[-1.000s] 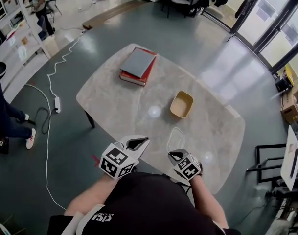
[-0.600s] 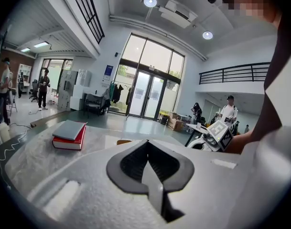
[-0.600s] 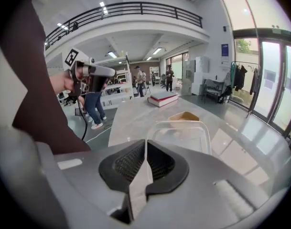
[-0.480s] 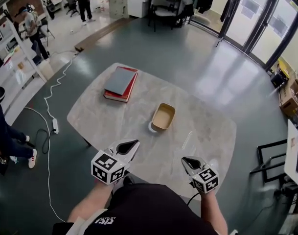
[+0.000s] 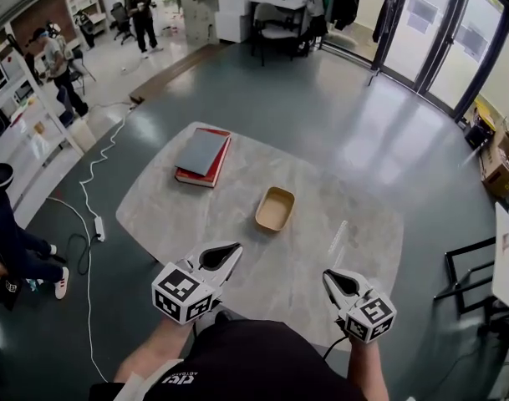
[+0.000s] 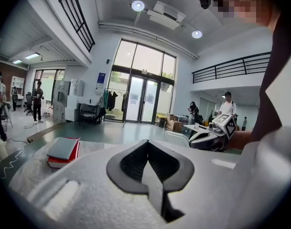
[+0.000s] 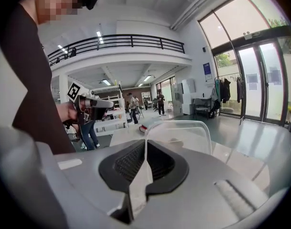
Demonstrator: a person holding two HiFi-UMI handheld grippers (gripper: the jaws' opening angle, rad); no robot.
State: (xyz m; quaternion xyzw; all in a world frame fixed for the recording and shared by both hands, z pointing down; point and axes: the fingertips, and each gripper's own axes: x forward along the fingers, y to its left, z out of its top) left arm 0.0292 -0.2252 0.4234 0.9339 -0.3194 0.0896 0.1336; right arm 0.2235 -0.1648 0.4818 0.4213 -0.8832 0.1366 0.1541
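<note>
My right gripper (image 5: 332,276) is shut on the near edge of a clear plastic lid (image 5: 338,241), which it holds tilted up above the marble table (image 5: 166,207) on the right side. In the right gripper view the lid (image 7: 179,136) stands upright straight out of the jaws. A tan empty container (image 5: 275,208) sits at the table's middle, well ahead of both grippers. My left gripper (image 5: 228,250) is shut with nothing in it and hovers over the near edge. A grey book on a red book (image 5: 202,156) lies at the far left, also in the left gripper view (image 6: 62,151).
A white cable and power strip (image 5: 99,227) run over the floor to the left of the table. People stand at the left (image 5: 12,249) and far back (image 5: 141,2). A black metal frame (image 5: 475,274) stands to the right, a chair (image 5: 275,25) behind.
The clear lid lay flat on the table a second ago; my right gripper has taken its near edge and lifted it up and to the right. The left gripper has barely moved.
</note>
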